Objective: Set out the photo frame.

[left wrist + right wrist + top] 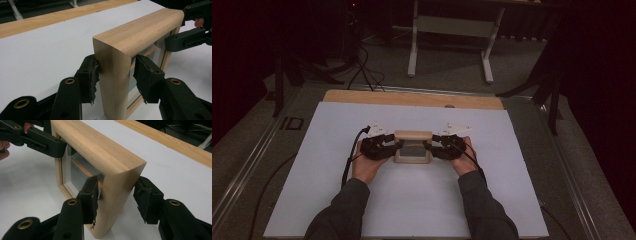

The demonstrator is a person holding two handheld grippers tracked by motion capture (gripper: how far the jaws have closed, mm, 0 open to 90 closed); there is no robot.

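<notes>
A: Where is the wooden frame [413, 146] sitting?

B: Upright on the white sheet [337, 130] that covers my counter [362, 96], about the middle of the high view. Its broad top rail faces up, and there is a clear pane [75, 167] set in it.

A: And your grippers?

B: My left gripper [395, 147] comes at the frame's left end and my right gripper [430, 146] at its right end, so the frame stands between the two.

A: Is the left one clenched on it?

B: Not fully, as far as I can see. In the left gripper view the frame's corner post [113, 82] stands between my left gripper's [115, 77] two pads. The pad on the left of that picture touches the wood; the one on the right stands a little off it, with a gap showing. So I call it released around the post.

A: The right one?

B: Much the same. In the right gripper view the end post [117, 202] is between my right gripper's [117, 200] pads; the pad at lower left lies against the pane side, the other sits just beside the outer face, and I cannot tell whether it presses. I read it as loose, the post merely straddled
</notes>
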